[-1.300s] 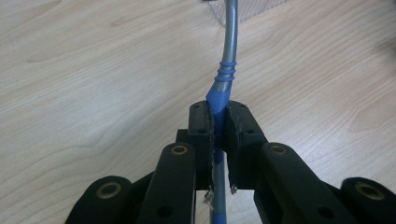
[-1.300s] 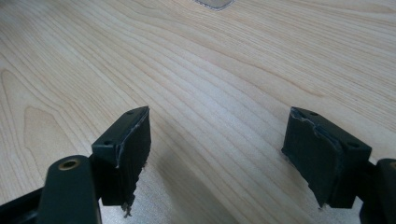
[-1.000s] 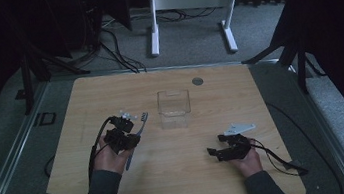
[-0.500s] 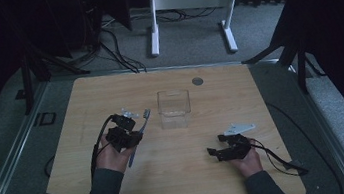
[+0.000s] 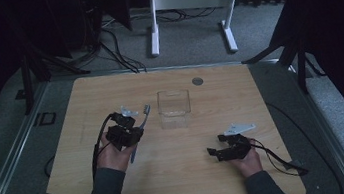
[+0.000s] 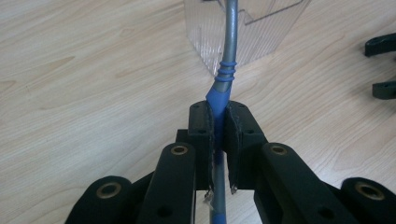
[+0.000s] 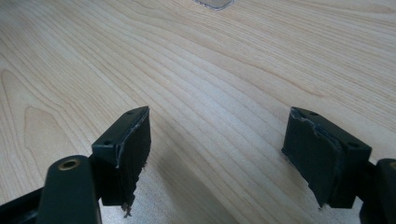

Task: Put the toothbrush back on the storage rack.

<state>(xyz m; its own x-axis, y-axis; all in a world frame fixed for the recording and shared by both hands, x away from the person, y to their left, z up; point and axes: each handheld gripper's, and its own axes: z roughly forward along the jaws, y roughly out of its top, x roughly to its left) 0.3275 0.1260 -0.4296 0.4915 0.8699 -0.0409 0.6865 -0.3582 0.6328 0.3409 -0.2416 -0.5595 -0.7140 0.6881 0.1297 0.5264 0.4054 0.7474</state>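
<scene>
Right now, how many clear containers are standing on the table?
1. The clear container stands near the middle of the table, beyond the toothbrush that the left gripper holds. Nothing seems hidden.

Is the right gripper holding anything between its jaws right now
No, the right gripper stands with its jaws wide apart and nothing but bare wooden table between them.

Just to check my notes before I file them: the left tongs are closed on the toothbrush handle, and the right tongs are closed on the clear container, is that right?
Not quite. The left tongs do clamp the toothbrush, but the right tongs stand open over bare table, gripping nothing, as the right gripper view shows. The clear container stands apart from them in the high view.
</scene>
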